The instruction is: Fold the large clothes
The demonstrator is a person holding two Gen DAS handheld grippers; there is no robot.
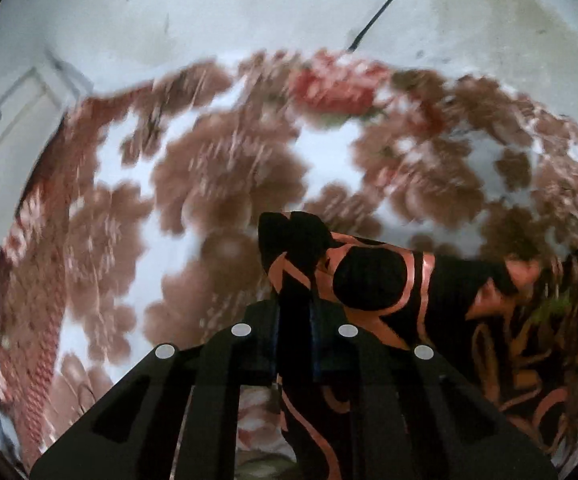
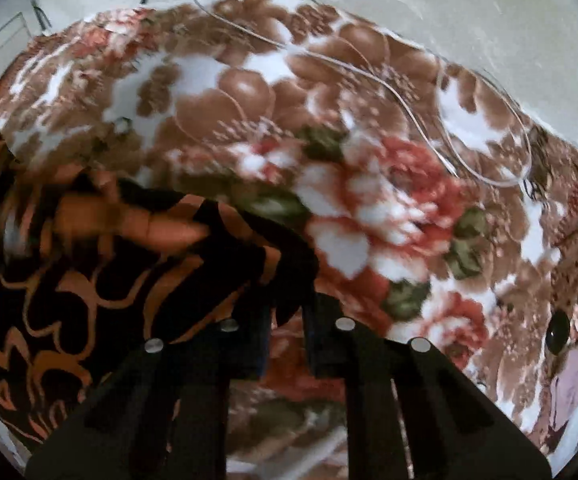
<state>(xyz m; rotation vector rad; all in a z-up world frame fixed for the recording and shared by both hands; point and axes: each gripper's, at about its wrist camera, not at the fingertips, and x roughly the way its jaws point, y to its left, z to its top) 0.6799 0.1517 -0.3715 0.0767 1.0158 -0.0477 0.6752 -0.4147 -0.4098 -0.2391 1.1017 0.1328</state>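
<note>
The left gripper (image 1: 295, 312) is clenched on a fold of the black-and-orange patterned garment (image 1: 385, 280), which lies on a floral blanket (image 1: 225, 184). The right gripper (image 2: 287, 320) apparently pinches the garment's edge, though blur obscures it.

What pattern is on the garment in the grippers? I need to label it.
Black garment with orange-copper curving lines; clearest in the left wrist view.
</note>
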